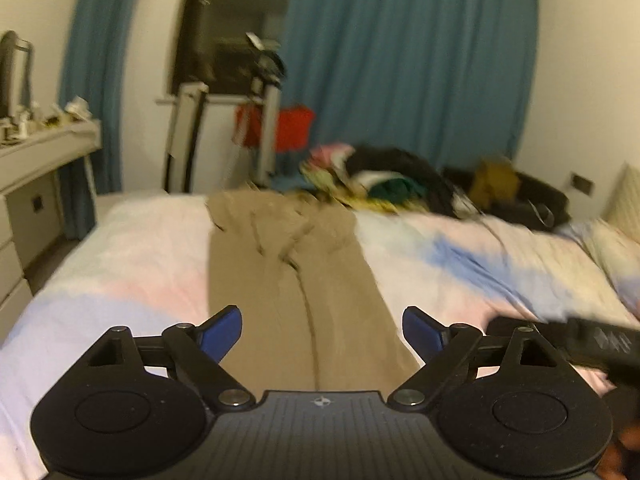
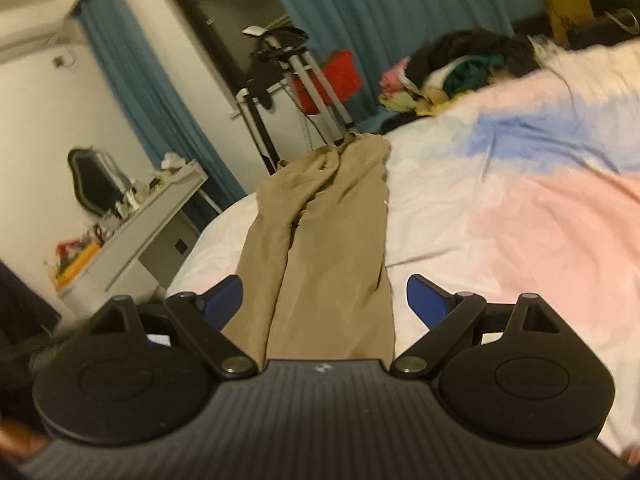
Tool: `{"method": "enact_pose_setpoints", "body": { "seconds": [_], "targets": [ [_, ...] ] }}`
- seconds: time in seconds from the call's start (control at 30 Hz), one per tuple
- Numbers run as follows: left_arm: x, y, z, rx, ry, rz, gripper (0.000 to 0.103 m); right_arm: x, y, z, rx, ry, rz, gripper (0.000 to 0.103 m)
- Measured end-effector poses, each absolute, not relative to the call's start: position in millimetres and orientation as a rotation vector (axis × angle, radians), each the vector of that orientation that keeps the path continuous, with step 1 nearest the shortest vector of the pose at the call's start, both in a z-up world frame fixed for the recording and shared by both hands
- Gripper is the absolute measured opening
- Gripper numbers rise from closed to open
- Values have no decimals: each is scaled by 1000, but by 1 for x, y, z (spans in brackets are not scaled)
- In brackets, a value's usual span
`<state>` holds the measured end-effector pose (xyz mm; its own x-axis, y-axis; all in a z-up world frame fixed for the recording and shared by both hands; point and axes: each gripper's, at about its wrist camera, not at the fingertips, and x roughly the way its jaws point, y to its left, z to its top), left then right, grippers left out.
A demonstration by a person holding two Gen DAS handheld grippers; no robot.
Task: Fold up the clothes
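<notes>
A pair of tan trousers (image 1: 296, 276) lies stretched lengthwise on a bed (image 1: 120, 264) covered with a pastel pink, blue and white duvet, the two legs side by side and running away from both cameras toward the far edge, where the fabric bunches into folds. The left gripper (image 1: 322, 330) hangs just above the near end of the trousers with its jaws spread wide, the blue fingertips (image 1: 226, 326) standing either side of the cloth and holding nothing. The right gripper (image 2: 324, 296) is likewise released, its blue fingertips (image 2: 426, 298) set apart over the same tan trousers (image 2: 320, 248), nothing between them; whether either claw touches the fabric cannot be told. In the left wrist view a dark, blurred shape at the lower right edge appears to be part of the other tool. Beyond the trousers, a heap of mixed clothes (image 1: 376, 176) in black, pink, green and yellow sits on the far side of the bed (image 2: 520, 208). Teal curtains (image 1: 404, 60) frame a dark window (image 1: 228, 28), with a red garment (image 1: 288, 128) hanging on a metal stand below it. A white dresser (image 1: 36, 160) cluttered with small items stands against the left wall. Both views are motion-blurred.
</notes>
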<state>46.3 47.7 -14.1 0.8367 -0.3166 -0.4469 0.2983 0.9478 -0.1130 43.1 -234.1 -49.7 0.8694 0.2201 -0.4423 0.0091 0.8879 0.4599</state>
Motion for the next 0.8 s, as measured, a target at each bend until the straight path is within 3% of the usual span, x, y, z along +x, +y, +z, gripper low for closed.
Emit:
{"method": "enact_pose_setpoints", "body": {
  "seconds": [0.03,0.17,0.23,0.6,0.8],
  "targets": [
    [50,49,-18,-45,475,-310,89,46,-232,-50,447,509,120,75],
    [55,61,-32,-6,497,-282,89,65,-222,-52,363,525,139,73],
    [57,70,-39,2,515,-260,89,92,-211,-52,345,563,144,63],
    [104,137,-66,-174,495,-147,89,315,-120,-56,255,579,158,63],
    [129,152,-83,-262,543,-158,89,393,-78,-80,139,603,96,61]
  ]
}}
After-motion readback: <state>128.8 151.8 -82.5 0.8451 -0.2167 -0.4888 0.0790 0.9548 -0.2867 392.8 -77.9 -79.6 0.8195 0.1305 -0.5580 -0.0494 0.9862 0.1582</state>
